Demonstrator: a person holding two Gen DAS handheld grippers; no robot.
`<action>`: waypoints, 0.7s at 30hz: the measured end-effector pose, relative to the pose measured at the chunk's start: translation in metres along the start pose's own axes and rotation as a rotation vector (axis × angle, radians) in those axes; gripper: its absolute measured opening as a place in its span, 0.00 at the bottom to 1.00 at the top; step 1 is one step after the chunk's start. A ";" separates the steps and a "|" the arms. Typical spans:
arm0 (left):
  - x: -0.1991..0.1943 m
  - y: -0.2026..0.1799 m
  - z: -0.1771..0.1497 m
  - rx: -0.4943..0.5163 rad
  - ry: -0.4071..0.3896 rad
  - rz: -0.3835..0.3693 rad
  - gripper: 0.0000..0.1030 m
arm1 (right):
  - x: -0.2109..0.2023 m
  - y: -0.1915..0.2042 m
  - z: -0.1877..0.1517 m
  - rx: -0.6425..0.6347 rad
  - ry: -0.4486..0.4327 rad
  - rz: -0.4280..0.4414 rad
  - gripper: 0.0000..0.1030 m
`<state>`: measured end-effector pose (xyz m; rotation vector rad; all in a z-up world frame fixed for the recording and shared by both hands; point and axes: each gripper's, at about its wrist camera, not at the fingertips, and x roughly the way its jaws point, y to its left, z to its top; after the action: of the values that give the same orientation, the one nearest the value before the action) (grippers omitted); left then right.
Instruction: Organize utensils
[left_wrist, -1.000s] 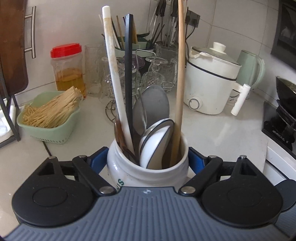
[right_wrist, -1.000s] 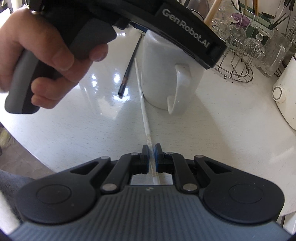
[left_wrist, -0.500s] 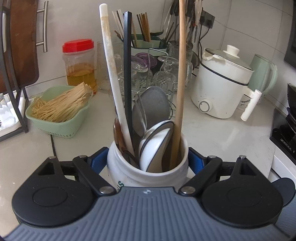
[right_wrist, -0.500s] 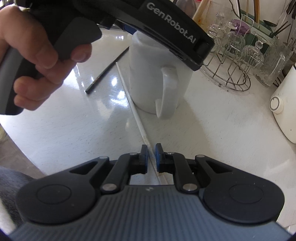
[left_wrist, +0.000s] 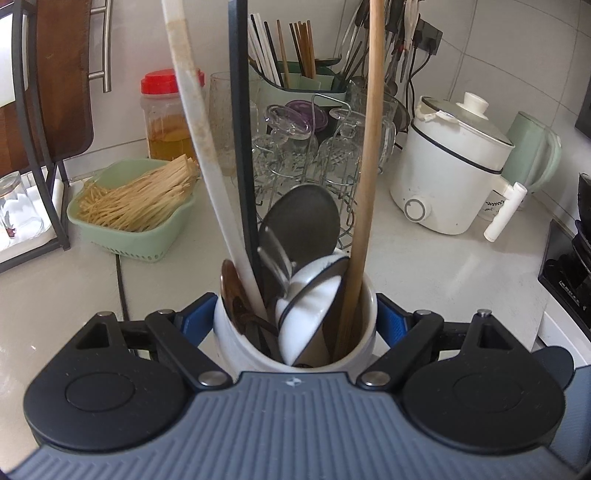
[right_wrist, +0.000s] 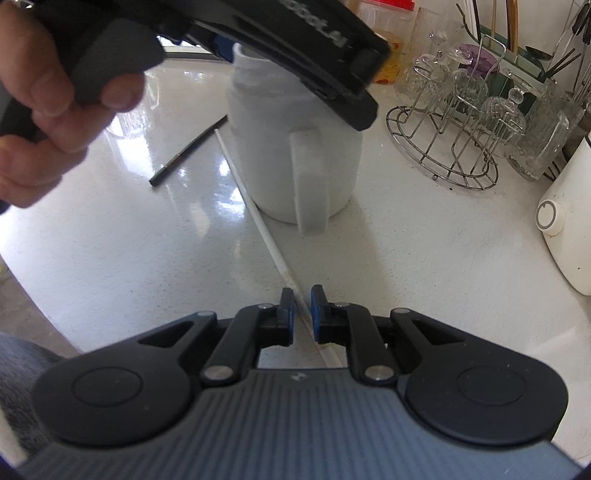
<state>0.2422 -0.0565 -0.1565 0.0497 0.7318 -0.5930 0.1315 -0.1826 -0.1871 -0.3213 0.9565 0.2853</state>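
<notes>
White ceramic fills the middle of the left wrist view: the utensil crock (left_wrist: 236, 339) sits between the spread blue pads of the left gripper (left_wrist: 295, 317), which clamp its sides. Its lower body is hidden behind the gripper housing. Three long handles rise from it and run off the top edge, so their ends cannot be seen: one white handle (left_wrist: 192, 110), one flat black handle (left_wrist: 242, 147) and one wooden handle (left_wrist: 365, 177). Among them lean a grey spoon bowl (left_wrist: 306, 221) and a white ladle bowl (left_wrist: 310, 306); what lies deeper in the crock is too dark to make out.

From the right wrist, the left gripper's body and the person's hand (right_wrist: 48, 122) cover the crock's mouth, leaving its handled side (right_wrist: 291, 155) in view. Two loose sticks lie on the white counter (right_wrist: 424, 258): one white chopstick (right_wrist: 255, 210) and one dark chopstick (right_wrist: 188, 149). The right gripper (right_wrist: 302, 314) has its jaws slightly apart around the white chopstick's near end; whether either pad touches it is unclear.
</notes>
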 end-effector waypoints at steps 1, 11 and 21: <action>0.000 0.000 0.001 -0.003 0.005 0.001 0.88 | 0.000 -0.001 0.000 -0.002 0.002 -0.005 0.12; 0.004 0.003 0.010 -0.024 0.057 0.004 0.88 | -0.013 -0.023 -0.016 -0.035 0.043 -0.036 0.12; 0.019 -0.008 0.019 0.046 0.114 0.012 0.88 | -0.031 -0.055 -0.035 -0.010 0.065 0.034 0.14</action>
<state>0.2607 -0.0774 -0.1533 0.1314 0.8279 -0.5993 0.1091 -0.2497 -0.1729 -0.3256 1.0252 0.3122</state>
